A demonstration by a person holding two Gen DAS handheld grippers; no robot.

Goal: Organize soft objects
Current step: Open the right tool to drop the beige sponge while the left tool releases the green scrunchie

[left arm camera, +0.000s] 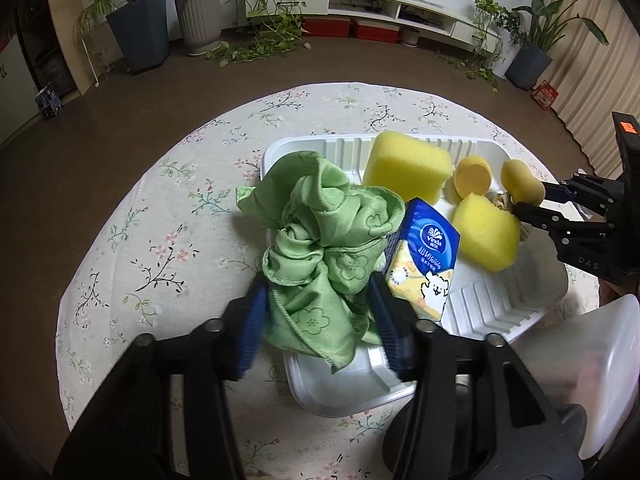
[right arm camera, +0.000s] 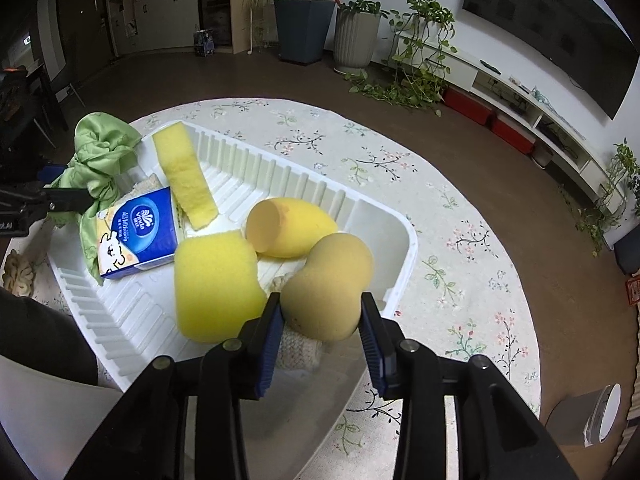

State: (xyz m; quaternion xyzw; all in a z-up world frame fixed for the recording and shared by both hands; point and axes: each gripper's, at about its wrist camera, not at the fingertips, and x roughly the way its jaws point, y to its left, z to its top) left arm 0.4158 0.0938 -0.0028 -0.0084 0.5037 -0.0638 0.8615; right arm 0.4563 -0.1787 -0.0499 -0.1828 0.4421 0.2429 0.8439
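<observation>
A crumpled green cloth (left arm camera: pixel 320 232) (right arm camera: pixel 100 152) lies at the near-left end of the white ribbed tray (left arm camera: pixel 500 304) (right arm camera: pixel 120 320). My left gripper (left arm camera: pixel 320 312) (right arm camera: pixel 68 184) stands open, its pads at the cloth's two sides. Beside the cloth lies a blue tissue pack (left arm camera: pixel 424 256) (right arm camera: pixel 140 236). Two yellow sponge blocks (left arm camera: pixel 408 168) (left arm camera: pixel 484 232) and a cut egg-shaped sponge (left arm camera: pixel 472 176) (right arm camera: pixel 288 228) rest in the tray. My right gripper (right arm camera: pixel 320 312) (left arm camera: pixel 532 200) is shut on a beige gourd-shaped sponge (right arm camera: pixel 328 280) (left arm camera: pixel 520 180) over the tray's corner.
The tray sits on a round table with a floral cloth (left arm camera: pixel 180 208) (right arm camera: pixel 460 240). A cream knitted piece (right arm camera: pixel 296 348) lies under the beige sponge, another (right arm camera: pixel 18 272) on the table. A white container (left arm camera: pixel 600 360) stands near. Potted plants and a low shelf line the far wall.
</observation>
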